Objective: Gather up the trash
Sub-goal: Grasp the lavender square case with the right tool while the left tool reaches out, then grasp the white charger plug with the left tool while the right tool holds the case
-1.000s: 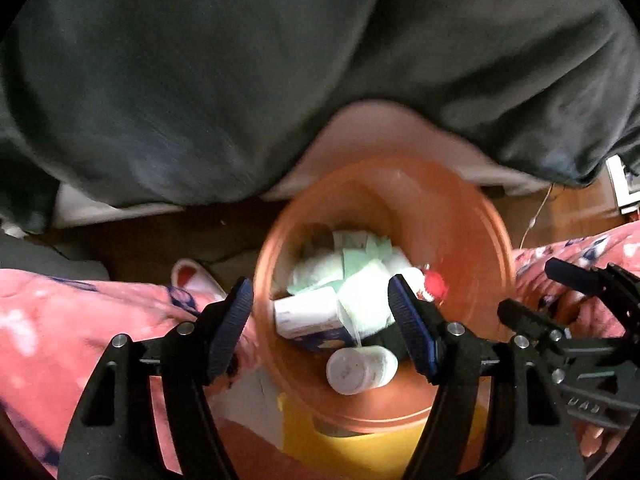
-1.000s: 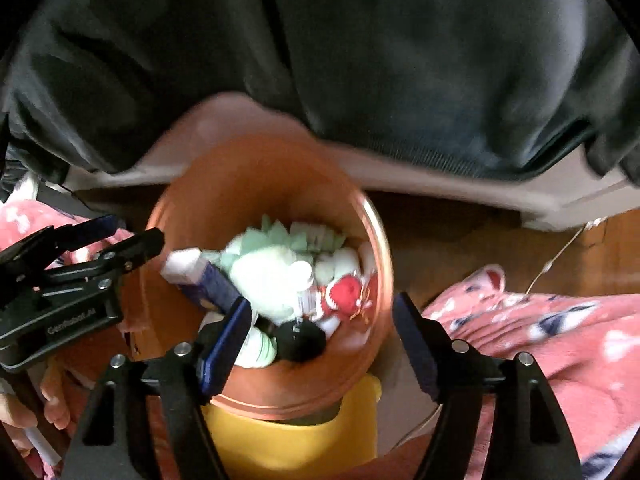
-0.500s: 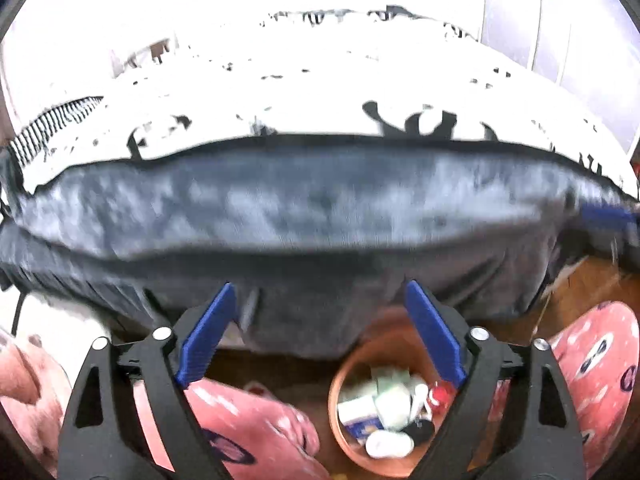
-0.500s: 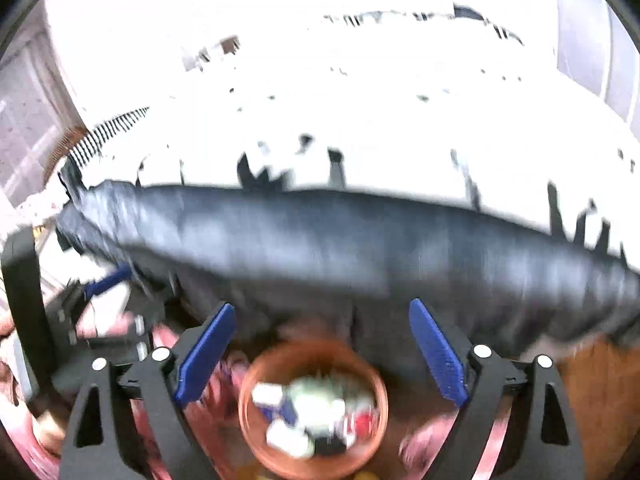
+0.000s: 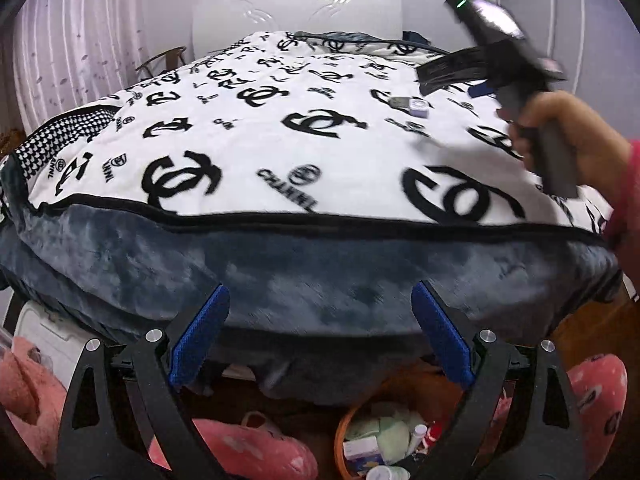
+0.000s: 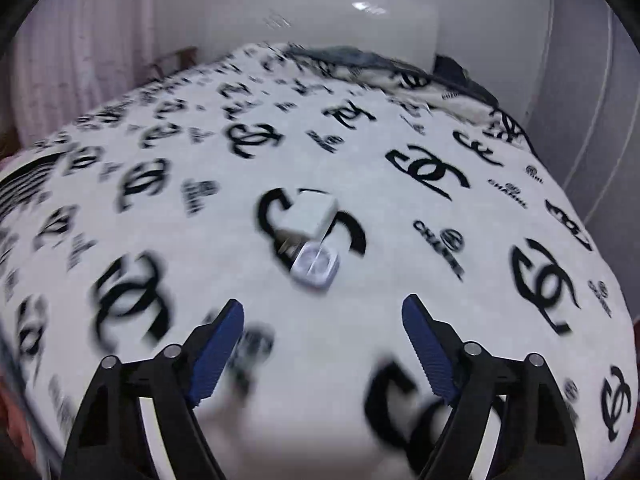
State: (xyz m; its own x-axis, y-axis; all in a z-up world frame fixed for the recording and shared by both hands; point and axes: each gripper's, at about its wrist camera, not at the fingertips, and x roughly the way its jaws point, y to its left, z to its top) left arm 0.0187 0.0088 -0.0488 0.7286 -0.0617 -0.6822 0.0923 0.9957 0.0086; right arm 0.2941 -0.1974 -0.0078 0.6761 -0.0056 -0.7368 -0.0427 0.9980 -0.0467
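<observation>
An orange bin holding tissues, boxes and small bottles stands on the floor at the foot of the bed. My left gripper hangs above it, jaws wide and still opening, nothing between them. On the white logo blanket lie a small white box and a clear plastic case, side by side; they are also visible as small items in the left wrist view. My right gripper hovers just short of them, its jaws closing on nothing. A hand carries that right gripper over the bed.
The blanket's grey-blue border drapes over the bed's foot. Pink patterned fabric lies on the wooden floor around the bin. A white headboard, a chair by the curtain and a wardrobe wall ring the bed.
Both grippers have risen from just over the bin. The left now looks across the bed; the right has swung out over the blanket toward the white box and clear case.
</observation>
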